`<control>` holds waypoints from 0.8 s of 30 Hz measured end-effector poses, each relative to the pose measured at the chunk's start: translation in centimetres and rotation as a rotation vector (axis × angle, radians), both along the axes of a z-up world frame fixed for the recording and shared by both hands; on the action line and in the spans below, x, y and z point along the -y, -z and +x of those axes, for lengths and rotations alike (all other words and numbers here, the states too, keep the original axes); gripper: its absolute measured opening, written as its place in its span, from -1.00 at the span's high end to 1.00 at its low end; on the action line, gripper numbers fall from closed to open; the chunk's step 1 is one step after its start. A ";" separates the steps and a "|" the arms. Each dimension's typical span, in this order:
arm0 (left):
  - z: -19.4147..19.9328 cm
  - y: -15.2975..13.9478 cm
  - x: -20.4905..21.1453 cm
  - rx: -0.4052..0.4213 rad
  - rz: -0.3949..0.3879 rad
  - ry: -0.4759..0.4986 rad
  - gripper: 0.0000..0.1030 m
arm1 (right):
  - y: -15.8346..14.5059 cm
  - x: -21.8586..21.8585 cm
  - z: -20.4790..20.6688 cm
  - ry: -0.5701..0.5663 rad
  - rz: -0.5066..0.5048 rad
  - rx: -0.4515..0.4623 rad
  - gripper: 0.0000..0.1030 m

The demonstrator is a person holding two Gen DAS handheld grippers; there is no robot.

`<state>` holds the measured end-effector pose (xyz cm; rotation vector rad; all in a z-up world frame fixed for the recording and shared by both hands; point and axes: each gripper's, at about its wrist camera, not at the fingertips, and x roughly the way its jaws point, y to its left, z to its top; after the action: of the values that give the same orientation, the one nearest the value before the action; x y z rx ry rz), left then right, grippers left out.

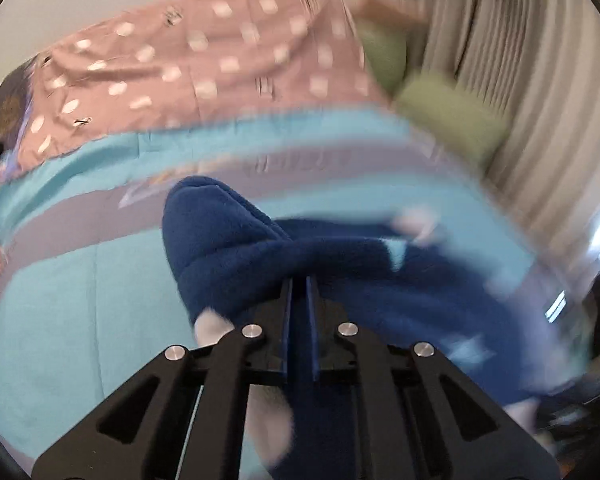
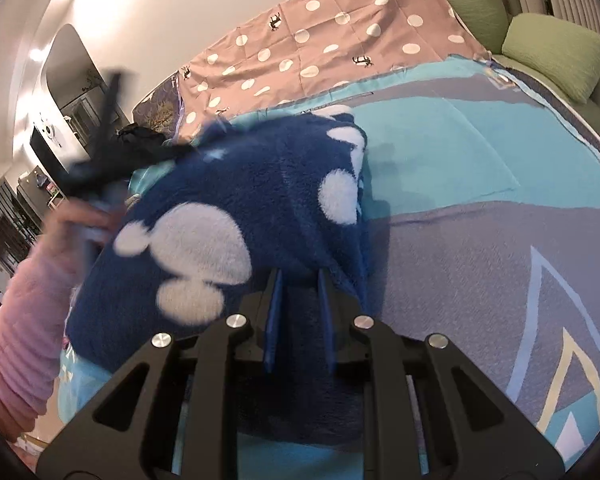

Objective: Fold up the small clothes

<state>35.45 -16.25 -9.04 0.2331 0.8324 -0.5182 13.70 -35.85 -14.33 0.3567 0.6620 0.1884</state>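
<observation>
My left gripper (image 1: 300,280): jaws pressed together on blue fleece garment (image 1: 236,240) | my right gripper (image 2: 300,274): pinching the same garment's edge | count: one garment, white-spotted, bunched on turquoise-grey bedspread (image 2: 480,208); two green pillows (image 2: 556,54); one pink dotted sheet (image 2: 320,44) | room: bare bedspread right of garment.
</observation>
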 end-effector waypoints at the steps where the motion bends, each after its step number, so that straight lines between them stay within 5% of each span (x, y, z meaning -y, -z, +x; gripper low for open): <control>1: -0.2 1.6 0.8 0.042 0.068 0.009 0.84 | 0.0 -0.2 0.0 0.006 -0.024 -0.007 0.66; 4: -1.7 1.3 1.6 0.110 0.127 -0.032 0.92 | -0.4 -0.5 0.0 -0.019 -0.071 -0.014 0.66; 8: -2.0 1.2 1.2 0.117 0.155 -0.009 0.94 | -2.9 0.7 0.5 -0.031 0.008 -0.052 0.64; 14: -1.9 1.1 0.8 0.116 0.130 -0.014 0.95 | -8.6 -2.1 5.4 -0.083 -0.165 0.049 0.60; 18: -1.7 1.1 0.7 0.112 0.110 -0.012 0.95 | -4.8 -3.6 12.5 -0.070 -0.292 -0.110 0.45; 20: -1.6 0.8 0.3 0.110 0.089 -0.011 0.91 | -0.7 -2.6 15.0 -0.106 -0.183 -0.206 0.46; 22: -1.4 -0.7 -1.3 0.100 -0.003 -0.036 0.84 | -1.2 -1.0 14.5 -0.105 -0.090 -0.205 0.46; 24: -0.9 -2.2 -3.2 0.054 -0.135 -0.050 0.84 | -1.3 -1.3 14.0 -0.108 -0.132 -0.181 0.46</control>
<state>34.51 -13.03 -6.87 0.1017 0.7457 -0.5168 27.66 -34.54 -13.01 0.2123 0.8686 0.2155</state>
